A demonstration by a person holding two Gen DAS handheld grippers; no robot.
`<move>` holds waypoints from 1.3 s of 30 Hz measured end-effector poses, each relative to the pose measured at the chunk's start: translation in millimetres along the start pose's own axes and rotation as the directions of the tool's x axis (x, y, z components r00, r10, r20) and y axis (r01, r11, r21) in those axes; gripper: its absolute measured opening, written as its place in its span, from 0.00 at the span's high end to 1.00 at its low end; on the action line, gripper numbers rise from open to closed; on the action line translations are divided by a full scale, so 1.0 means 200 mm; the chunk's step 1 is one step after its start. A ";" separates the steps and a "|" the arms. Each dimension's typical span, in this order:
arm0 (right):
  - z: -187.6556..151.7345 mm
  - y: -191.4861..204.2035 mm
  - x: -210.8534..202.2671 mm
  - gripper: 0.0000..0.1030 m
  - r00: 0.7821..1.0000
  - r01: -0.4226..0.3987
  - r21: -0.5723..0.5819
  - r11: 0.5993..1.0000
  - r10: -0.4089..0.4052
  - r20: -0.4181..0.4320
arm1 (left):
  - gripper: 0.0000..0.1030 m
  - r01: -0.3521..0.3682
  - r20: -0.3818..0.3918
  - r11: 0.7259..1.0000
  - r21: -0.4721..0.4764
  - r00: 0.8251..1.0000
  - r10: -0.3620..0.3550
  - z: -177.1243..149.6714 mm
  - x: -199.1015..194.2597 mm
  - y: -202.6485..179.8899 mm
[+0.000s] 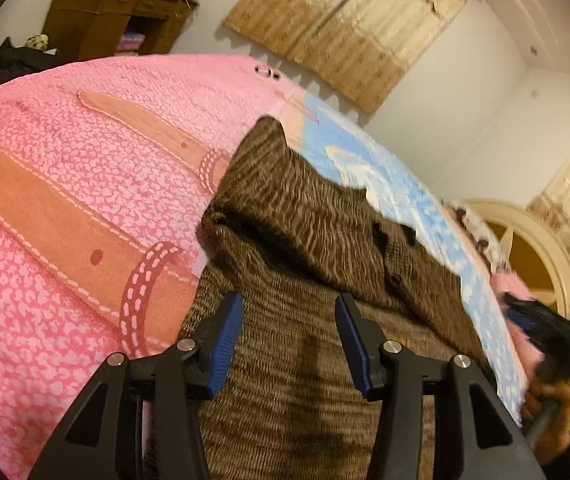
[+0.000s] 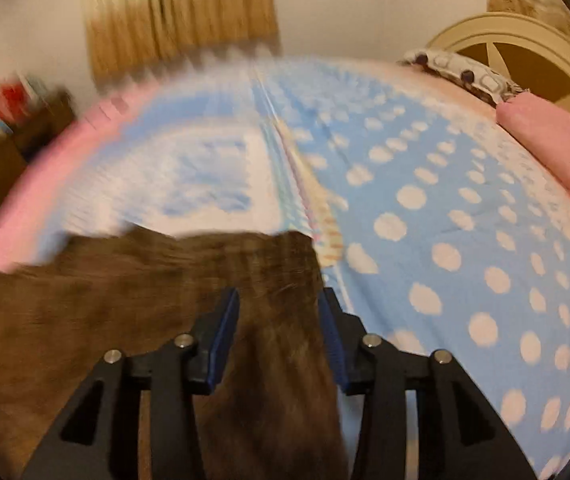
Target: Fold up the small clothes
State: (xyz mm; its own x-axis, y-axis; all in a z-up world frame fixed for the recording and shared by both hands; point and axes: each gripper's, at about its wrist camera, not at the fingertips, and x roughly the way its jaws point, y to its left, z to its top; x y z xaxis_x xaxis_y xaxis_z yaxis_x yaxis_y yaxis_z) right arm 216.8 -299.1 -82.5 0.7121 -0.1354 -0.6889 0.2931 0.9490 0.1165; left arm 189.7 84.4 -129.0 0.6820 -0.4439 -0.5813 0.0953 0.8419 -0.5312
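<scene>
Fuzzy pink-and-blue bedspread [image 1: 65, 128] under ribbed brown knit garment [image 1: 285, 216]; left tool [image 1: 289, 336] agape, empty; right tool [image 2: 279, 332] half-open around knit.

Bed [image 1: 45, 208]: pink-and-blue patterned spread. Brown knit garment [image 1: 297, 240] lies lower centre; pink pillow [image 2: 557, 148] at upper right.

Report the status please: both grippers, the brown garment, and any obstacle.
Left gripper open above brown garment, holding nothing. Right gripper open, astride a garment strip, image blurred. Garment rumpled on bedspread. No obstacle seen.
</scene>
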 end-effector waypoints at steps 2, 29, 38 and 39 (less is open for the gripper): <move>-0.08 -0.04 -0.23 0.54 0.997 -0.058 0.010 0.998 0.057 0.048 | 0.52 -0.022 -0.076 0.997 0.071 0.997 0.027 0.00 -0.08 -0.03; -1.22 -0.52 -0.91 0.37 0.947 -0.234 0.133 0.963 0.257 -0.191 | 0.30 0.103 -0.289 0.984 0.144 0.956 -0.057 -0.68 -0.87 0.23; -1.30 -0.38 -0.92 0.37 0.960 -0.181 0.008 0.983 0.179 -0.215 | 0.30 0.085 -0.299 0.978 0.190 0.954 -0.025 -0.72 -0.84 0.14; -1.31 -0.36 -0.91 0.37 0.957 -0.194 0.004 0.981 0.191 -0.217 | 0.30 0.101 -0.310 0.975 0.196 0.950 -0.037 -0.74 -0.84 0.13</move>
State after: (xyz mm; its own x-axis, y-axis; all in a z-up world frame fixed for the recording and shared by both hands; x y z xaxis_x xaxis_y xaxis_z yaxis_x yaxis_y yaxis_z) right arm -100.0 -267.9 -152.9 0.5992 0.1130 -0.7926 0.1515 0.9561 0.2509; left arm -28.7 134.5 -135.9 0.4200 -0.5477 -0.7236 0.3040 0.8362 -0.4564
